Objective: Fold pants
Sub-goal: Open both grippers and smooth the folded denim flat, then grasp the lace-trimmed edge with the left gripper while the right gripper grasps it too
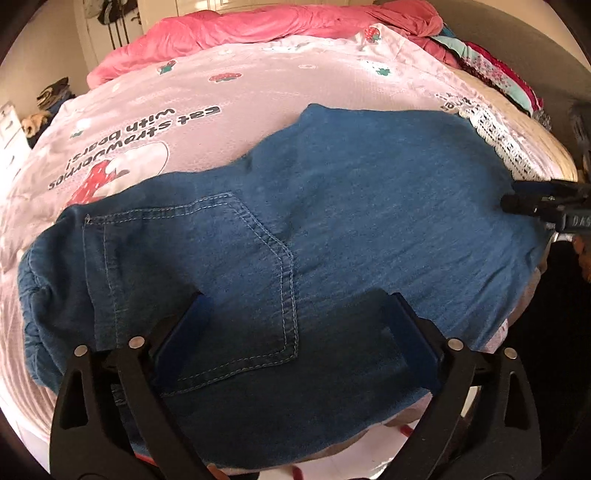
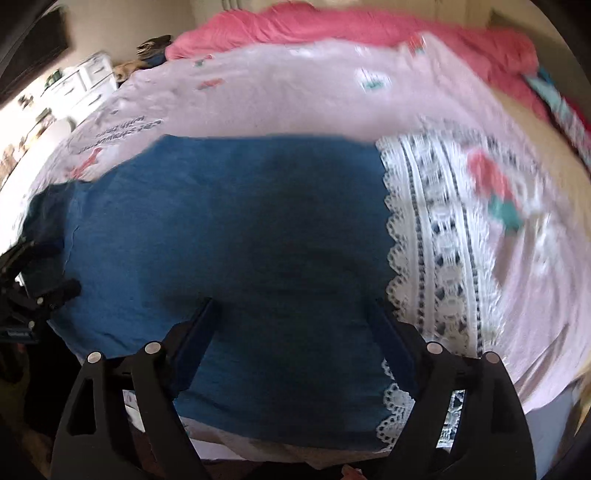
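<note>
Blue denim pants [image 1: 332,206] lie folded flat on the pink bedspread [image 1: 258,96], back pocket [image 1: 221,280] up, near the bed's front edge. My left gripper [image 1: 295,314] is open above the pocket end, jaws spread wide, holding nothing. My right gripper [image 2: 291,317] is open over the pants [image 2: 240,221] at their other end, beside a white lace strip [image 2: 436,258], and is empty. The right gripper's fingers also show in the left wrist view [image 1: 539,206] at the pants' right edge. The left gripper shows at the left edge of the right wrist view [image 2: 40,291].
A crumpled pink duvet [image 1: 240,29] lies along the far side of the bed. Colourful clothes [image 1: 491,70] are piled at the back right. White drawers [image 2: 85,77] stand beyond the bed at the left. The bed's front edge drops off just below the pants.
</note>
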`<state>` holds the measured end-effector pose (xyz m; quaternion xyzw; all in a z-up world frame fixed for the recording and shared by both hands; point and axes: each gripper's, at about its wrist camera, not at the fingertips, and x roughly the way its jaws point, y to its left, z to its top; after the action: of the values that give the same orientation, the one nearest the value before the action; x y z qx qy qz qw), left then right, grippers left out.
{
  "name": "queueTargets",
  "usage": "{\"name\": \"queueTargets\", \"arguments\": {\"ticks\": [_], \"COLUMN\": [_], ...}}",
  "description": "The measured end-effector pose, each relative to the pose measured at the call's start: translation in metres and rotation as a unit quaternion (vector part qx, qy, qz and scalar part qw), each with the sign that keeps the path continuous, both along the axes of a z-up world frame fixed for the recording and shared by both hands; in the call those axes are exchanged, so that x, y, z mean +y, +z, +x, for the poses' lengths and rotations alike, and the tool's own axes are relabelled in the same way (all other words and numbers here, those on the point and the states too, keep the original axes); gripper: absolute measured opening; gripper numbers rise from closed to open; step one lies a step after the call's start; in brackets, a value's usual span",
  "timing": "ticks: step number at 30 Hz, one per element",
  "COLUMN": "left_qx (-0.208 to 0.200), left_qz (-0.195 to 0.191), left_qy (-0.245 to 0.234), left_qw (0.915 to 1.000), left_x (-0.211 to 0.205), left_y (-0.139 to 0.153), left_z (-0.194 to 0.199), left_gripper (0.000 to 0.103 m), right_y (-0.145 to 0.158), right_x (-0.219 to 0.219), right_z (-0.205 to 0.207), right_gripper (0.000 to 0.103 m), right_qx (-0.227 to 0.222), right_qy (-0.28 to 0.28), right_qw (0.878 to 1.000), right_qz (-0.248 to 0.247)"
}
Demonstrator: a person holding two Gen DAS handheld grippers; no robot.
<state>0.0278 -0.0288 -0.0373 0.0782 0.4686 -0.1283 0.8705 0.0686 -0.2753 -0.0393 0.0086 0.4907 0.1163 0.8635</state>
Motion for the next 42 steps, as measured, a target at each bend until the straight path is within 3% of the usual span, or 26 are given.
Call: {"name": "queueTargets", "arguments": {"ticks": [4, 10, 12, 19, 31, 42], "left_qx": [-0.004, -0.019, -0.023, -0.033, -0.048, -0.044], "left_qz": [-0.003, -0.011, -0.011, -0.018, -0.006, 0.017], "left_qy": [0.001, -0.004, -0.004, -0.017, -0.056, -0.127], "left_qw": [1.0000, 0.9998, 0.9997, 0.9991, 0.9972, 0.9907], "left_x": [0.000, -0.003, -0.005, -0.019, -0.060, -0.134], "left_y": [0.004, 0.019, 0.022, 0.037, 0.054, 0.071], "left_z": [-0.003, -0.007, -0.009, -0.012, 0.000, 0.049], "left_gripper": [0.092, 0.093, 0.093, 0.093, 0.093, 0.093], "right_y": [0.003, 0.025, 0.031, 0.044, 0.034, 0.020], "right_x": [-0.001, -0.021, -0.030, -0.057, -0.086, -0.094], "right_z": [-0.003, -0.031, -0.039, -0.063, -0.084, -0.081], "right_gripper": [0.083, 0.088, 0.095, 0.095, 0.095, 0.095], "right_qx": [-0.011, -0.068, -0.076, -0.095, -0.085, -0.069], "right_qy": [-0.004, -0.044, -0.056, -0.088, -0.115, -0.119], "right_qw": [1.000, 0.996, 0.994, 0.990, 0.988, 0.986], "right_qz": [-0.002, 0.039, 0.045, 0.046, 0.055, 0.092]}}
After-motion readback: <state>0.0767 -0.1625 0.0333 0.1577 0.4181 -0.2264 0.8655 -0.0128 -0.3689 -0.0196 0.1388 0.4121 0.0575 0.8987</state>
